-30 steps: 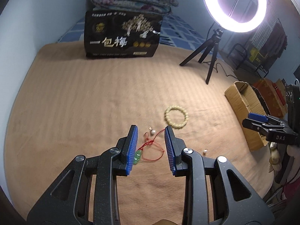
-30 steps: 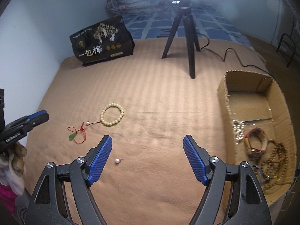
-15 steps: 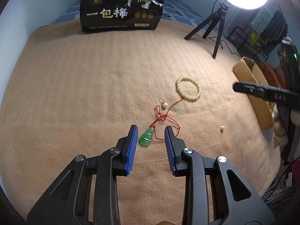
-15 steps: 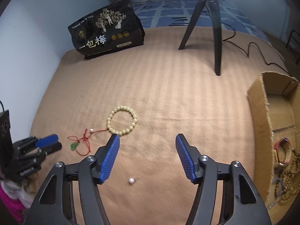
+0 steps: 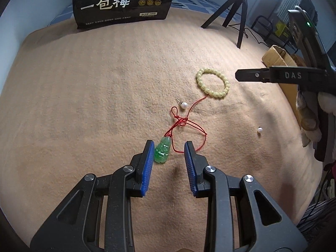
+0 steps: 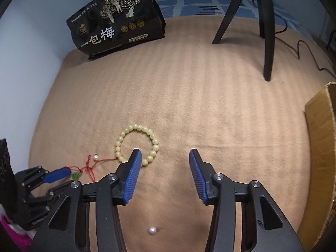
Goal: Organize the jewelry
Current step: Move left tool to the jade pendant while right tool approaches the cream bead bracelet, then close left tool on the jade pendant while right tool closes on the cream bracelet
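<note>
A green jade pendant (image 5: 162,153) on a red cord (image 5: 189,124) lies on the tan blanket, just inside the left finger of my open left gripper (image 5: 169,147). A pale yellow bead bracelet (image 5: 212,83) lies beyond it; in the right wrist view the bracelet (image 6: 136,145) lies just ahead of my open right gripper (image 6: 163,157), whose left fingertip overlaps its near edge. A pearl earring (image 5: 183,105) lies beside the cord. A second loose pearl (image 6: 152,230) lies between my right gripper's arms. The pendant (image 6: 76,175) also shows in the right wrist view.
A black snack bag (image 5: 124,2) stands at the back. A ring light tripod (image 6: 264,25) stands back right with its cable trailing. A cardboard box (image 6: 321,157) sits at the right edge. The right gripper (image 5: 273,76) crosses the left wrist view.
Both grippers have moved forward and lower. The left gripper now brackets the pendant; the right gripper has come up to the bead bracelet, and the loose pearl now lies under it.
</note>
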The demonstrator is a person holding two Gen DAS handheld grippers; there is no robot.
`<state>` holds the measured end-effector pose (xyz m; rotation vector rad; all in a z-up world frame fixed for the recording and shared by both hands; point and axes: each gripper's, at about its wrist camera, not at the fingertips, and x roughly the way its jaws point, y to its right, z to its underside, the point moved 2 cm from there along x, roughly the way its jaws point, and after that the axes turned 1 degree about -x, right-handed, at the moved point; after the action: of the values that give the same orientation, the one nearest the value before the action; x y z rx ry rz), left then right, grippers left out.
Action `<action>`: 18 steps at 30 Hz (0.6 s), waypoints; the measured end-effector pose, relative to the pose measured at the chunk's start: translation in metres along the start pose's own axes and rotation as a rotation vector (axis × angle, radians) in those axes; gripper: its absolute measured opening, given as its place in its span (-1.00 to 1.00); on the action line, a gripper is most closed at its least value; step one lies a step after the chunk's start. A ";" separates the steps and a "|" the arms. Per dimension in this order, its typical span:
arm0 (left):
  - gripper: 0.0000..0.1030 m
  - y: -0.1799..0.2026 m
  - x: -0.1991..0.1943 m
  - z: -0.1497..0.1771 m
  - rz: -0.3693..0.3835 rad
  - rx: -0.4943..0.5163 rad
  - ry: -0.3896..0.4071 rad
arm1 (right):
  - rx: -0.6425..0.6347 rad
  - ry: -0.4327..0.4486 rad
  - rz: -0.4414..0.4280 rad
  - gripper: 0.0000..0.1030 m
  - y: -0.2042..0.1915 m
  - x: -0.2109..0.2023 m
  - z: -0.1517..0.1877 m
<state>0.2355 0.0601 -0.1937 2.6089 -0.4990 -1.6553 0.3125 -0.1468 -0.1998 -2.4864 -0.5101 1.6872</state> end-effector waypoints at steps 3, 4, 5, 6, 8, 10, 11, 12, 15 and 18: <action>-0.44 0.000 0.005 0.000 -0.006 0.002 -0.007 | -0.014 -0.004 0.013 -0.14 -0.004 0.009 -0.004; -0.44 0.001 0.006 0.000 -0.013 0.007 -0.010 | -0.014 -0.007 0.014 -0.15 -0.006 0.011 -0.005; -0.44 0.002 0.008 0.001 -0.031 0.023 -0.012 | -0.013 -0.009 0.014 -0.16 -0.006 0.014 -0.006; -0.44 0.003 0.010 0.001 -0.040 0.033 -0.012 | -0.012 -0.010 0.016 -0.16 -0.007 0.017 -0.006; -0.44 0.003 0.011 0.002 -0.046 0.037 -0.013 | -0.015 -0.011 0.025 -0.17 -0.008 0.020 -0.008; -0.44 0.003 0.011 0.002 -0.060 0.044 -0.006 | -0.022 -0.009 0.035 -0.18 -0.009 0.024 -0.011; -0.44 0.003 0.011 0.002 -0.062 0.047 -0.003 | -0.022 -0.008 0.037 -0.18 -0.009 0.025 -0.012; -0.44 0.004 0.011 0.002 -0.063 0.054 -0.004 | -0.020 -0.009 0.037 -0.18 -0.009 0.027 -0.013; -0.44 0.004 0.014 0.003 -0.068 0.067 -0.007 | -0.014 -0.003 0.036 -0.19 -0.009 0.029 -0.015; -0.45 0.003 0.015 0.002 -0.060 0.054 -0.006 | -0.018 -0.001 0.044 -0.19 -0.011 0.032 -0.018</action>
<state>0.2391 0.0530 -0.2073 2.6841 -0.4763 -1.6901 0.3370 -0.1239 -0.2187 -2.5277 -0.4769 1.7064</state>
